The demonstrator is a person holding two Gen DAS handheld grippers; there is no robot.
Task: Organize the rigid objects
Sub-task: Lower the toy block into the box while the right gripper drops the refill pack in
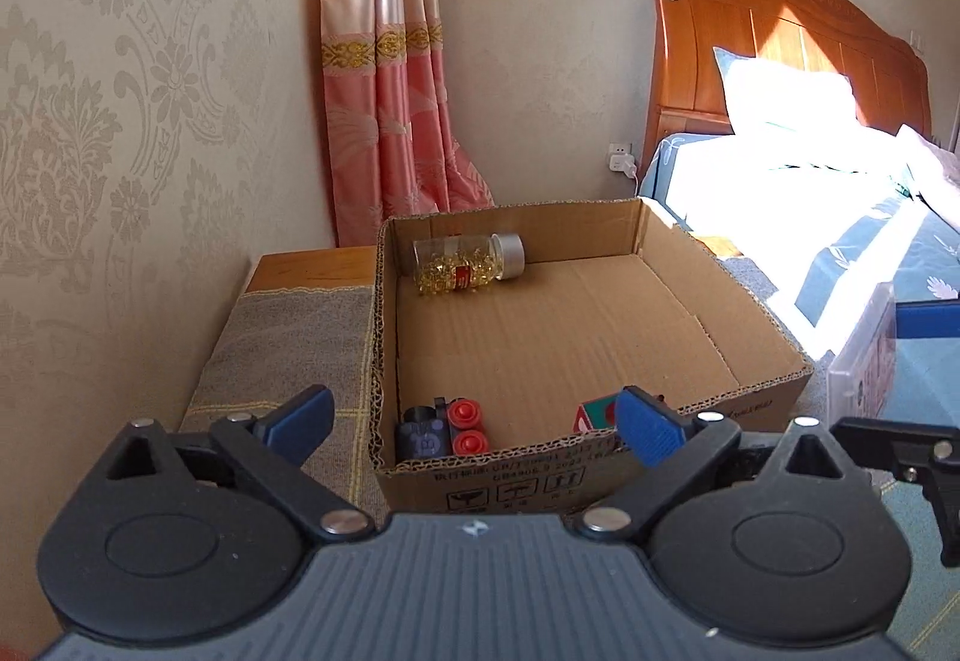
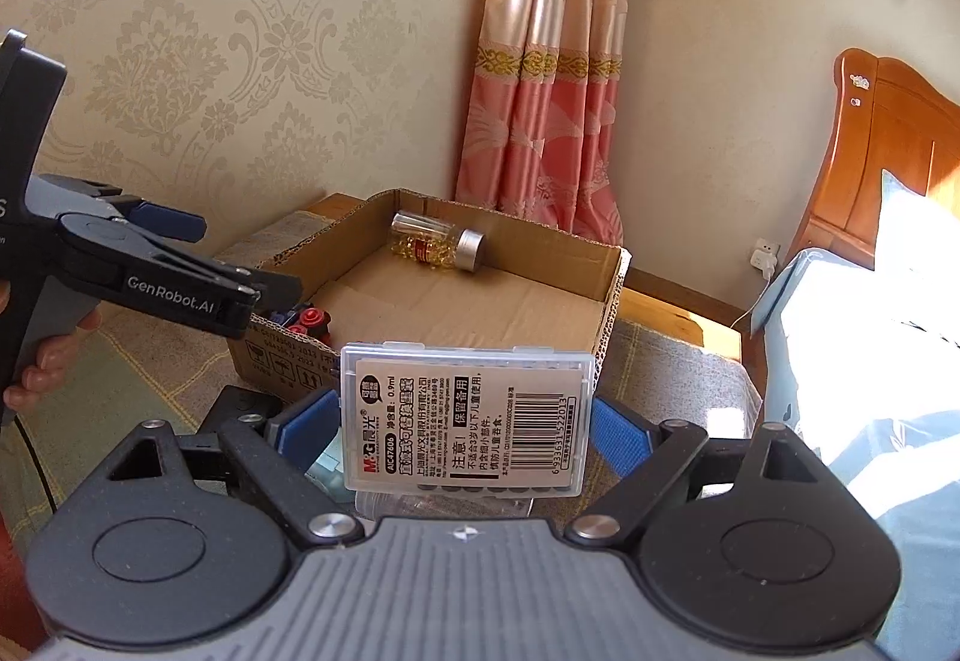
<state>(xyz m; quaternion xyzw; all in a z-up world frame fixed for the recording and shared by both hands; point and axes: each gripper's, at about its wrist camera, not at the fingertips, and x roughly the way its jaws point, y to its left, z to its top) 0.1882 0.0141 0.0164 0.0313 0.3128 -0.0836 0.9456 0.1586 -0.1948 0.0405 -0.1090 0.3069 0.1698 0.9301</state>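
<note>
An open cardboard box point(image 1: 690, 265) sits on a cloth-covered bench. Inside lie a clear bottle of yellow capsules point(image 1: 468, 262) at the far left, a dark toy with red wheels point(image 1: 441, 427) at the near left corner, and a coloured cube point(image 1: 594, 412) at the near wall. My left gripper point(image 1: 474, 424) is open and empty, hovering at the box's near edge. My right gripper point(image 2: 462, 430) is shut on a clear plastic case with a barcode label point(image 2: 465, 424), held in front of the box point(image 2: 606, 313). The bottle point(image 2: 438, 241), the toy point(image 2: 309, 319) and the left gripper point(image 2: 180, 265) show in the right wrist view.
A checked grey cloth point(image 1: 288, 361) covers the bench beside the box. A wallpapered wall point(image 1: 120, 121) stands left, a pink curtain point(image 1: 390, 61) behind. A bed with wooden headboard point(image 1: 780, 19) lies right. A clear plastic case point(image 1: 864, 355) shows at the right edge.
</note>
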